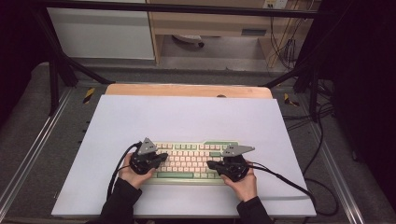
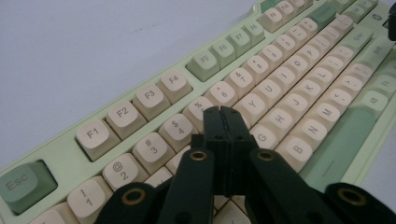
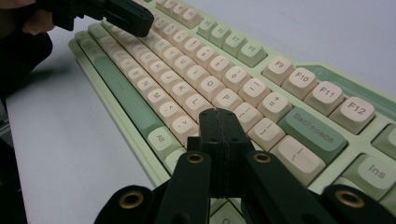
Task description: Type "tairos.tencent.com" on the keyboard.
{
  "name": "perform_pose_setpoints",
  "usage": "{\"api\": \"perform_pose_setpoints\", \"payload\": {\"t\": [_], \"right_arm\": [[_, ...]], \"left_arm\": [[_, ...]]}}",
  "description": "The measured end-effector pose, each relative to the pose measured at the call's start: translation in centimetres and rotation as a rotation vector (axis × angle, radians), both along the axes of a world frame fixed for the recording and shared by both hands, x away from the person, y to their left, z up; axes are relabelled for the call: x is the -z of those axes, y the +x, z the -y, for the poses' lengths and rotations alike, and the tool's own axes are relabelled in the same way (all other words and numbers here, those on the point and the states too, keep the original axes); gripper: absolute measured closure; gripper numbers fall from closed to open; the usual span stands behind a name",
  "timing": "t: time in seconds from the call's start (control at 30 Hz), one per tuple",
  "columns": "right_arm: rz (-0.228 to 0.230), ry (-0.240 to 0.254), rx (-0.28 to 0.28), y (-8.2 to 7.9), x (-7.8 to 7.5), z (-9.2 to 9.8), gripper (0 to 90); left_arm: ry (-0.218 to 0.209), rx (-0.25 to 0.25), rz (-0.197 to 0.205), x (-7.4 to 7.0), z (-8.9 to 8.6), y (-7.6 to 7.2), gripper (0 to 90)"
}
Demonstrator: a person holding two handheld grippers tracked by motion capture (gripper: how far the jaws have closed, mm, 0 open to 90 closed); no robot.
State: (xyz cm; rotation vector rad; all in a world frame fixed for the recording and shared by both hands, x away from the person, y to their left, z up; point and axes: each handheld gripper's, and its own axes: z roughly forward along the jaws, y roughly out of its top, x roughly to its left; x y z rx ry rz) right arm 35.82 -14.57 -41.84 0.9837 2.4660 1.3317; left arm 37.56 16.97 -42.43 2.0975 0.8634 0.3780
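One keyboard [image 1: 189, 160], pale green plastic with rounded cream keycaps and a few green ones, lies near the front edge of the smooth white counter [image 1: 187, 116]. Two black hand-held grippers hover over it. The left hand-held gripper [image 2: 225, 112] is clenched on nothing, tip above the number row. The right hand-held gripper [image 3: 215, 114] is likewise clenched empty, above the keys near Backspace [image 3: 314, 133]. Both hands angle inward.
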Motion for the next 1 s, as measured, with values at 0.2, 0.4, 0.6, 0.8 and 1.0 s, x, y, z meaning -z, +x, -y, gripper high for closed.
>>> {"api": "perform_pose_setpoints", "payload": {"t": [0.2,0.4,0.6,0.8,1.0], "right_arm": [[0.001,0.009,0.002,0.0,-0.1,0.0,90.0],[0.003,0.015,0.002,0.0,-0.2,0.0,90.0],[0.002,0.021,0.005,0.0,-0.5,-0.1,90.0],[0.006,0.022,-0.002,0.1,-0.8,-0.8,90.0],[0.008,0.020,-0.004,0.6,-1.1,-2.1,90.0]], "left_arm": [[-0.010,0.011,0.006,-0.5,-0.5,-0.6,90.0],[-0.019,0.008,0.010,-0.9,-1.7,-1.2,90.0],[-0.025,-0.007,0.009,-1.0,-2.9,-1.7,90.0],[-0.027,-0.021,0.015,-1.0,-4.0,-2.5,90.0],[-0.031,-0.034,0.016,-1.0,-4.9,-2.7,90.0]]}}
